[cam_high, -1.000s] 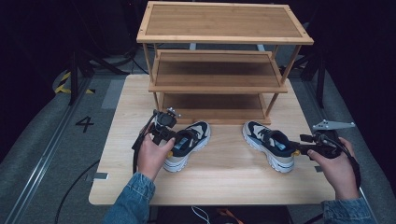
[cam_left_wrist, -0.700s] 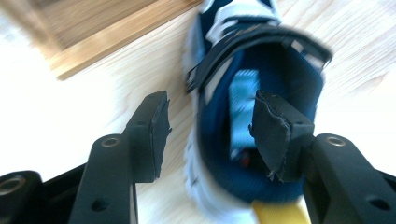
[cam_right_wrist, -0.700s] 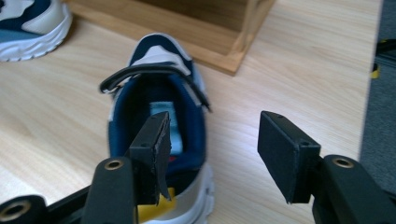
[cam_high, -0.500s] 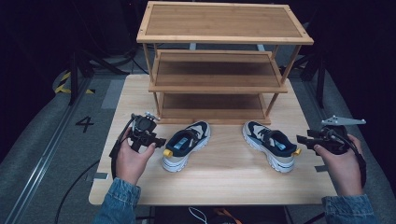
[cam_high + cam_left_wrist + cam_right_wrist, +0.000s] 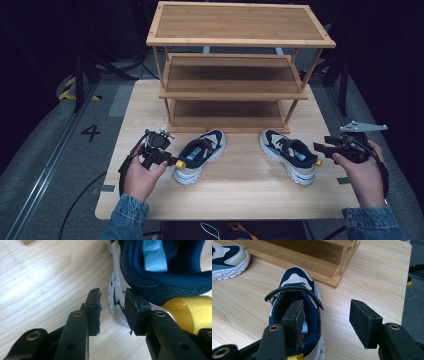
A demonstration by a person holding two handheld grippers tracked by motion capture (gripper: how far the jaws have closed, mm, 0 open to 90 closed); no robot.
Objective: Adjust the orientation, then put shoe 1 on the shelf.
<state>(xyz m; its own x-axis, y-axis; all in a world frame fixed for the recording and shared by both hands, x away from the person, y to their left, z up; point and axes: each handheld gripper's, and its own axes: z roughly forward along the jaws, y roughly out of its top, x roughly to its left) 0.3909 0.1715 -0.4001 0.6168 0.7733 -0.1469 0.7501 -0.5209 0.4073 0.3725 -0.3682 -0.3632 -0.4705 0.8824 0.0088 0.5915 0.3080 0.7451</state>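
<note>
Pale wood table (image 5: 235,195) carries a bamboo rack (image 5: 235,75) toward its far edge, two sneakers before it. Left sneaker (image 5: 200,155) lies nearer the left edge, right sneaker (image 5: 290,154) nearer the right.

Left gripper (image 5: 112,306): jaws have just been closing, a gap remains, one pad against the heel sole, nothing clamped. Should shift so the heel collar sits between the pads.

Right gripper (image 5: 332,320): jaws apart, one inside the heel opening, one outside. Push deeper before squeezing, else the collar may slip.
</note>
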